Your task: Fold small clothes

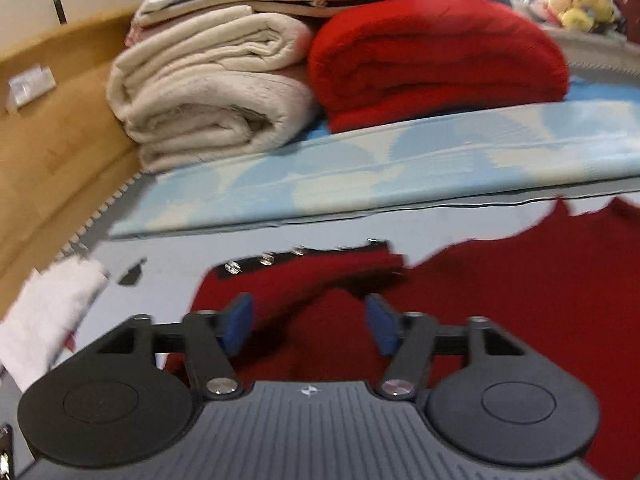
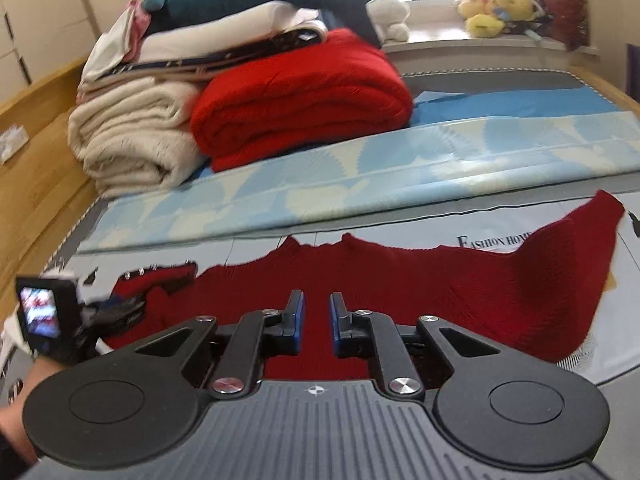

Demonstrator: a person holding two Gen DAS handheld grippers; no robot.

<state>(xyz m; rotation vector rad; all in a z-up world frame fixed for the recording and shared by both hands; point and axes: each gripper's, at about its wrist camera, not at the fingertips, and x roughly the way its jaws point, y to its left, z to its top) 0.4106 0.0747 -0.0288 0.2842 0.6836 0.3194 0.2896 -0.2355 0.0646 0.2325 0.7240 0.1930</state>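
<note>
A dark red knit garment (image 2: 460, 288) lies spread flat on the grey bed cover (image 2: 500, 364). One sleeve runs up to the right. Its button edge (image 1: 280, 258) with clear buttons is folded over at the left. My left gripper (image 1: 310, 320) hovers low over the garment's (image 1: 520, 300) left part. It is open, with its blue pads (image 1: 239, 322) wide apart and nothing between them. My right gripper (image 2: 317, 316) sits over the garment's near middle. Its jaws are almost together, with red knit filling the narrow gap. The left gripper (image 2: 116, 310) shows blurred at the left of the right wrist view.
Behind the garment lie a light blue patterned mat (image 2: 360, 168), a folded red blanket (image 2: 304, 96) and cream blankets (image 2: 132, 140) under stacked bedding. A wooden bed frame (image 1: 48, 152) runs along the left. Plush toys (image 2: 496, 4) sit on the sill. White cloth (image 1: 44, 312) lies at the left.
</note>
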